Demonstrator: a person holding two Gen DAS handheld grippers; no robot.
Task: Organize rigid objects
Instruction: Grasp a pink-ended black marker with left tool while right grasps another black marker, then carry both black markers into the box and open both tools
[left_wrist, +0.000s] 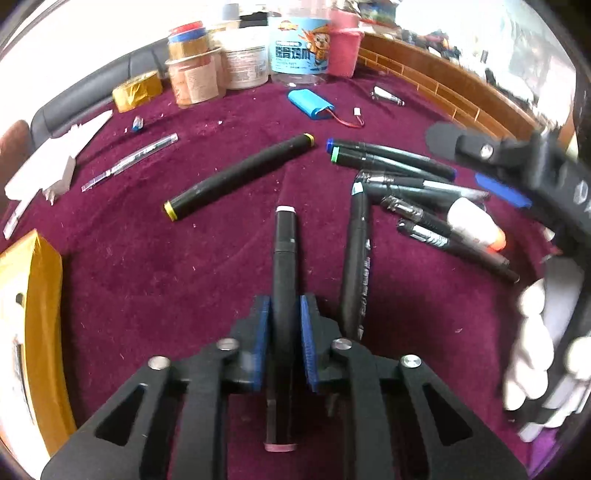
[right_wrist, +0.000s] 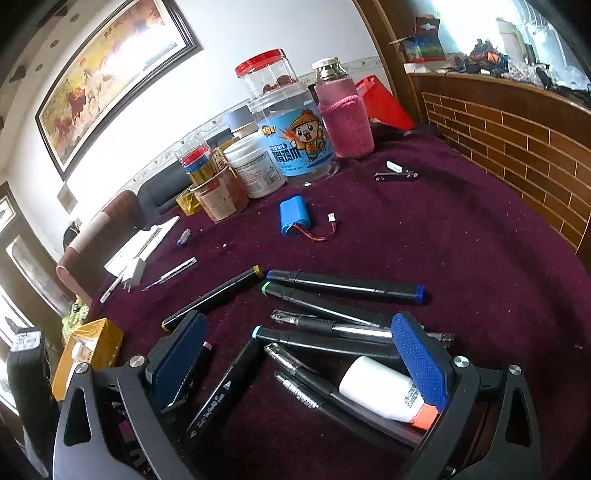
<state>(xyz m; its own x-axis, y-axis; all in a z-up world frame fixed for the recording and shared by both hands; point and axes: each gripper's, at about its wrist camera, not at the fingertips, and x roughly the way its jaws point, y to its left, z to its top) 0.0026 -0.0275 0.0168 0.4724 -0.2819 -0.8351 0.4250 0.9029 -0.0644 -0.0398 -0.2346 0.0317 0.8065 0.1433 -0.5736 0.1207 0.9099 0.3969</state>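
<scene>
My left gripper (left_wrist: 284, 332) is shut on a black marker with pink ends (left_wrist: 284, 258), which points away along the maroon cloth. A black marker with yellow ends (left_wrist: 240, 175) lies alone ahead. To the right is a heap of markers and pens (left_wrist: 399, 184) with a white glue bottle with an orange cap (left_wrist: 474, 225). My right gripper (right_wrist: 299, 354) is open, its jaws wide apart above that heap (right_wrist: 332, 332) and the glue bottle (right_wrist: 384, 389). The right gripper also shows in the left wrist view (left_wrist: 517, 162), at the right edge.
Jars and containers (right_wrist: 288, 140) stand at the back of the table. A blue battery pack with wires (right_wrist: 291, 218), a clear pen (right_wrist: 170, 275), a white charger (right_wrist: 133, 273), a nail clipper (right_wrist: 395, 175) and a yellow box (right_wrist: 88, 347) lie around. A brick-pattern ledge (right_wrist: 517, 147) borders the right.
</scene>
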